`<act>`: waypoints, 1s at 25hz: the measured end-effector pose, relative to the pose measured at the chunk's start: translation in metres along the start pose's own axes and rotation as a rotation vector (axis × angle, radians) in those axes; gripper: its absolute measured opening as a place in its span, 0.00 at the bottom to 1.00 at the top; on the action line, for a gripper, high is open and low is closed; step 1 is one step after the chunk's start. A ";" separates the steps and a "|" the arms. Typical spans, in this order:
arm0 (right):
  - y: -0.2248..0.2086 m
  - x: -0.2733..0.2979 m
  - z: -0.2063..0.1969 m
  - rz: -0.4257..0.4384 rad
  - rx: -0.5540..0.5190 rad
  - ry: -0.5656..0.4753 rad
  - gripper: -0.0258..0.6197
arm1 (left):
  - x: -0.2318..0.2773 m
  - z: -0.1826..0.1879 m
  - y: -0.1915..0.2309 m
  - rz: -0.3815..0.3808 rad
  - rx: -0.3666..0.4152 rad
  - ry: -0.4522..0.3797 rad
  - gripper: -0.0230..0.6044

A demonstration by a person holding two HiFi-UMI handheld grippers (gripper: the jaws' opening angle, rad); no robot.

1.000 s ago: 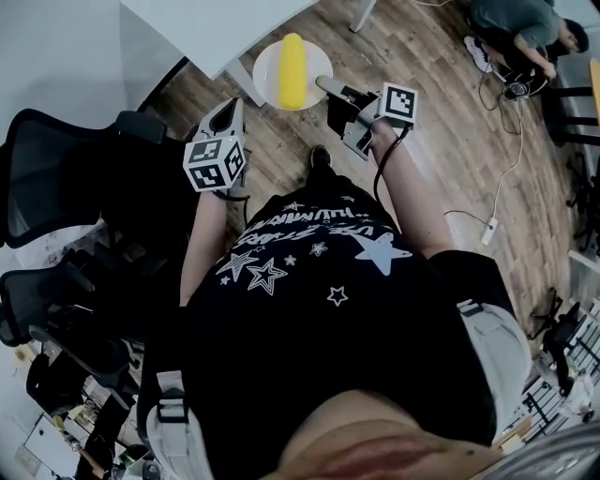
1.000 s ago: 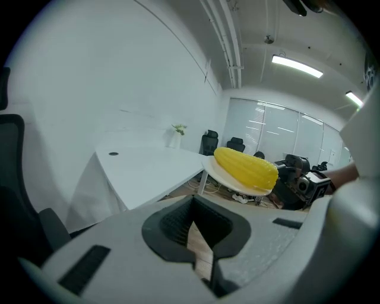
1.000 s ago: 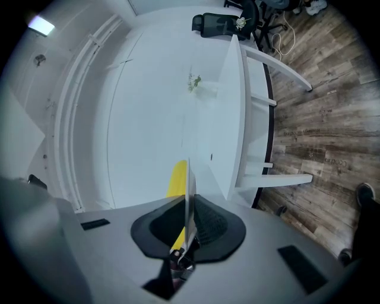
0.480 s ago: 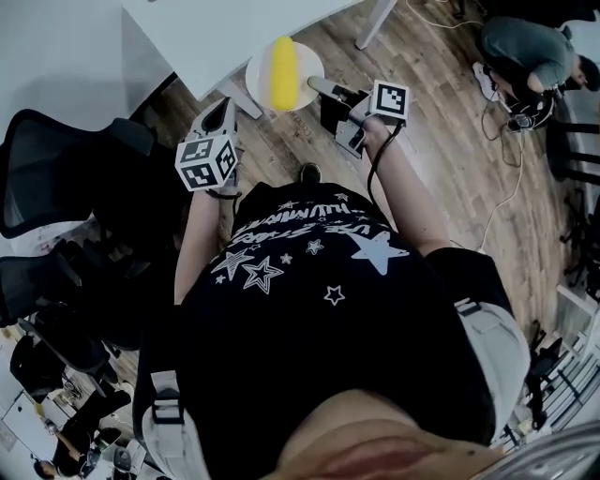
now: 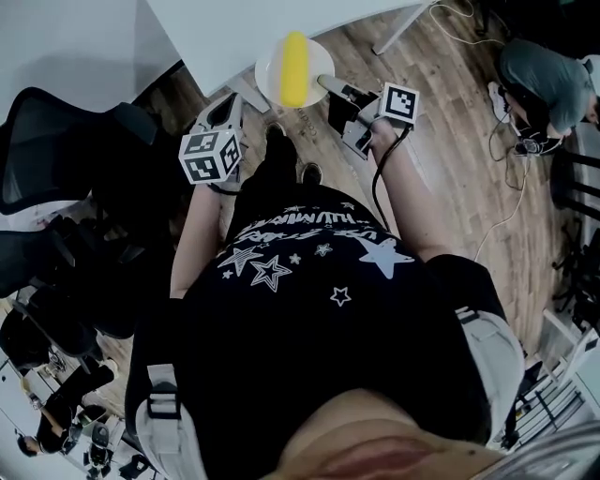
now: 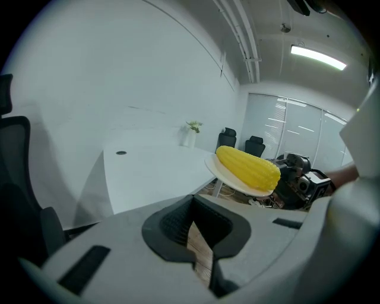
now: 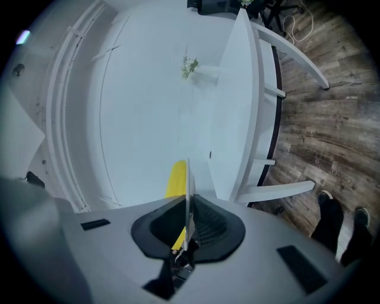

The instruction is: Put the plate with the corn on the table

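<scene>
The right gripper (image 5: 324, 83) is clamping its jaws on one plate (image 5: 270, 67), one corn cob (image 5: 294, 68) lying just beyond them. The left gripper (image 5: 228, 103) is hanging with jaws clenched and empty, one desk (image 5: 234, 28) ahead.

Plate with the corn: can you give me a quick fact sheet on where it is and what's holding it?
plate: white, held in the air at the edge of the table, not set down
load: one yellow corn cob lying on the plate
right hand-held gripper: shut on the plate's rim
left hand-held gripper: shut, nothing between its jaws, off to the plate's side
</scene>
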State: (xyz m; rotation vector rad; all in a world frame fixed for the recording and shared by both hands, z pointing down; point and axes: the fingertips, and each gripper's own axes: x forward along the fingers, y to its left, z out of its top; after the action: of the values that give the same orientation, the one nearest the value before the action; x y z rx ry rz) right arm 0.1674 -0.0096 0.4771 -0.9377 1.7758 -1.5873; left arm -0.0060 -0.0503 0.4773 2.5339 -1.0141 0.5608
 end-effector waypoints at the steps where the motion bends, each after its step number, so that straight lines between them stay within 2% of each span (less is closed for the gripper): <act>1: 0.000 0.003 0.001 -0.001 0.000 -0.003 0.08 | 0.002 0.002 0.003 -0.001 -0.002 -0.002 0.04; 6: -0.009 0.019 0.013 -0.016 0.008 -0.013 0.08 | 0.026 0.013 0.022 -0.016 -0.016 -0.003 0.04; 11: -0.026 0.069 0.060 -0.051 0.015 -0.025 0.08 | 0.080 0.038 0.066 -0.042 -0.032 0.009 0.04; 17: -0.014 0.091 0.068 -0.016 -0.010 -0.006 0.08 | 0.090 0.051 0.083 -0.031 -0.024 -0.013 0.04; 25: -0.043 0.194 0.116 -0.053 -0.007 0.048 0.08 | 0.150 0.071 0.177 -0.007 -0.081 0.015 0.04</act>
State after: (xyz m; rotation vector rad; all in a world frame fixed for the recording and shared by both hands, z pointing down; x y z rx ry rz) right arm 0.1511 -0.2367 0.5116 -0.9646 1.8036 -1.6509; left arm -0.0159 -0.2896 0.5195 2.4581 -1.0024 0.5249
